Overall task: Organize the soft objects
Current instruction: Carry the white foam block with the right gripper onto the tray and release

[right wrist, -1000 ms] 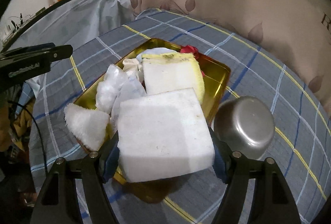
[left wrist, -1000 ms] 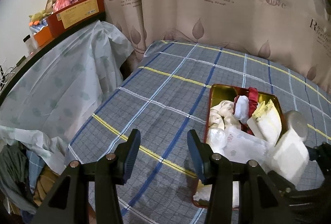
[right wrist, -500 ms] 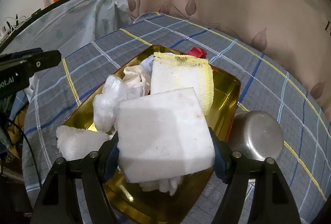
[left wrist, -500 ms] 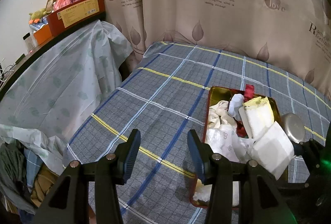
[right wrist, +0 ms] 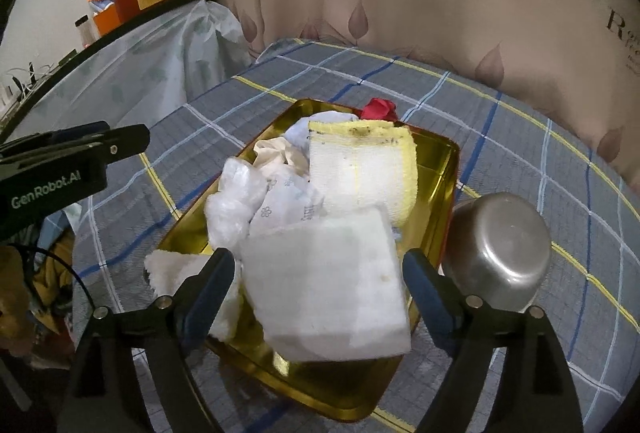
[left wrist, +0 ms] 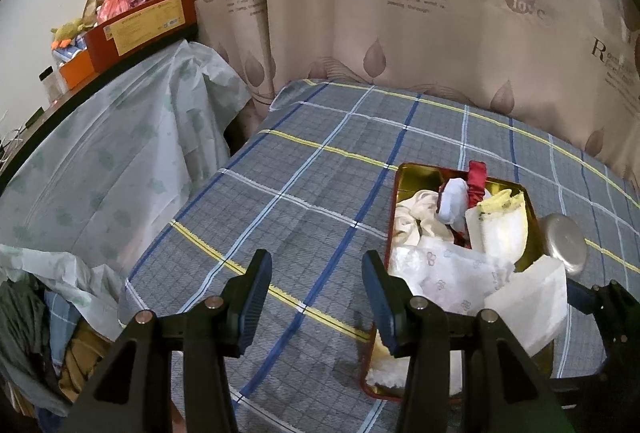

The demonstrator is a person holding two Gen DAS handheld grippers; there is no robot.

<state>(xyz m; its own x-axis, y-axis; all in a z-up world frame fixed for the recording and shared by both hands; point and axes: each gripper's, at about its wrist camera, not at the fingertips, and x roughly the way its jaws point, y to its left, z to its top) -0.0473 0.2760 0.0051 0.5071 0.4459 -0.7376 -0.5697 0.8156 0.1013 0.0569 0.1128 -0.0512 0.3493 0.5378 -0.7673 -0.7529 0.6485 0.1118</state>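
Progress: near completion by estimate; tin [right wrist: 448,169] at frame centre of right view already loaded with soft items.
Loaded items: yellow-edged cloth [right wrist: 360,169], plastic wad [right wrist: 234,201], printed pack [right wrist: 288,205], cream rag [right wrist: 276,151], red fabric [right wrist: 378,109] at far rim, fluffy white piece [right wrist: 172,269] at near left corner.
Current item: foam block [right wrist: 324,289], lower centre of right view, tilted over near end of tin; whether resting on tin contents or falling cannot be told.
Right gripper [right wrist: 318,287]: jaws just opened wider; block between them, gaps visible at both pads, no grip.
Left gripper [left wrist: 316,301]: jaws wide, nothing between; hovering over checked cloth [left wrist: 320,169] left of tin [left wrist: 394,193].
Remaining: block to settle inside tin; fluffy piece overhanging corner may need tucking.
Not soft: steel bowl [right wrist: 498,253], upside down, just right of tin, touching or nearly touching its wall.
Writing, curtain [left wrist: 400,13]: "Romantic feeling" in part, "love"; smaller lines unreadable.
Writing, left gripper body, left edge of right view: "GenRobot.AI".
Writing, red box [left wrist: 140,25], upper left: label present, text too small.
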